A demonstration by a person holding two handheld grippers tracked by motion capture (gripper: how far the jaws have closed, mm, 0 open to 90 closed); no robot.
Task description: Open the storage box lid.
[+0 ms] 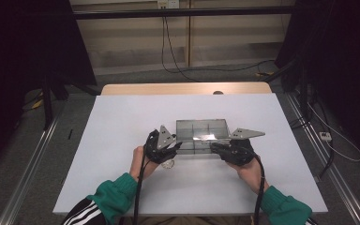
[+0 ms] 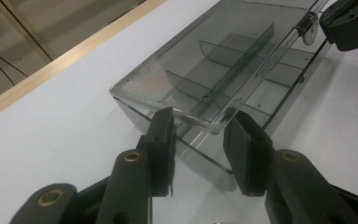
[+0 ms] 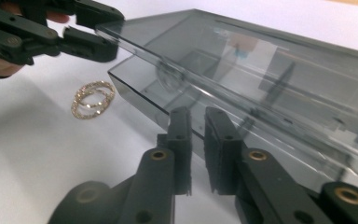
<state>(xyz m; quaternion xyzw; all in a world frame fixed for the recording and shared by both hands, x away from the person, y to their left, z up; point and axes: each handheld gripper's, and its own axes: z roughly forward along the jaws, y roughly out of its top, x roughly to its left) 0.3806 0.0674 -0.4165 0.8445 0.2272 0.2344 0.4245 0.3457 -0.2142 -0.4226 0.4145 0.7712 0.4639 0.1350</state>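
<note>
White tabletop [image 1: 122,140] with a wooden far edge sits between dark curtains, cables trailing along the wall behind it. Near its middle lies a smoky transparent organizer box [image 1: 201,136] with divider walls inside, its hinged lid [image 2: 200,70] lifted a little off the base. The left gripper [image 1: 165,149] sits at the box's left front corner; in the left gripper view its 2 jaws straddle the lid's corner, though I cannot tell whether the pads actually press on it. The right gripper [image 1: 225,149] meets the box's right front corner; in the right gripper view its jaws stand almost together with a thin gap, right against the front wall, nothing visibly pinched. A gold, glittery ring-shaped bracelet [image 3: 92,99] lies on the tabletop just beside the box, near the left gripper.
</note>
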